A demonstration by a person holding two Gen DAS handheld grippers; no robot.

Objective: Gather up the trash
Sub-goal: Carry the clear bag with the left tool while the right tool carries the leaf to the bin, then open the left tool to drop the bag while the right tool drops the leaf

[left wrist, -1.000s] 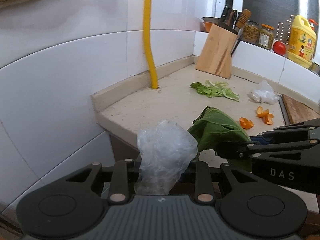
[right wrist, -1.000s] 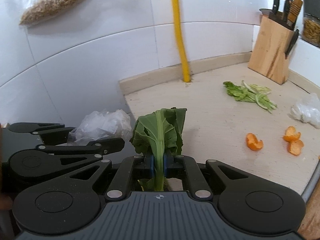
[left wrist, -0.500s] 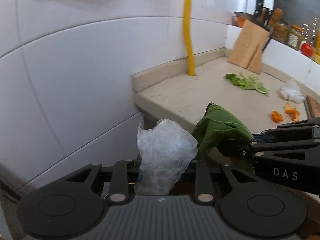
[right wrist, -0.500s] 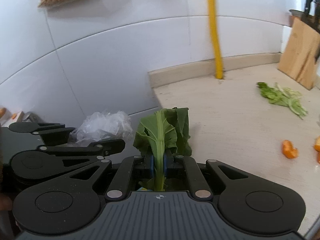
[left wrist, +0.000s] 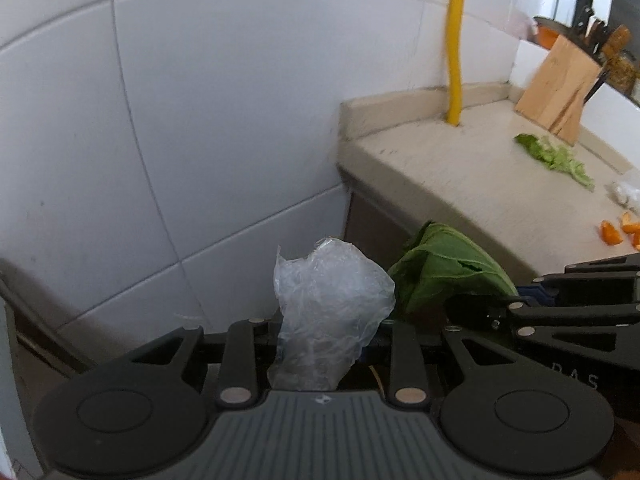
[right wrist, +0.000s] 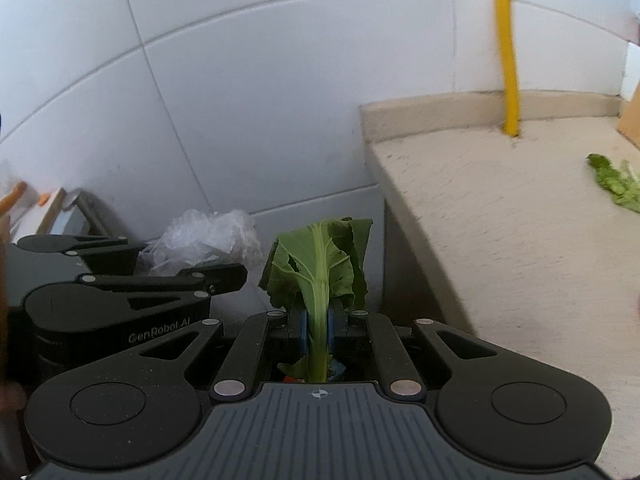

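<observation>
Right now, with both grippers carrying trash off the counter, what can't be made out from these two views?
- Trash bin: in neither view; the drop target is unknown.
- Lower end of the plastic wrap: hidden behind the left gripper body, left wrist view.
- Green leaf stem base: hidden behind the right gripper body, right wrist view.
- Orange peels: cut off by the right edge, left wrist view.
- Knife block: motion-blurred.

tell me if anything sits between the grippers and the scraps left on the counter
Both are already full: the left gripper is shut on a crumpled plastic bag, the right gripper on a green leaf. The countertop before the leafy scraps and orange peels looks bare.
</observation>
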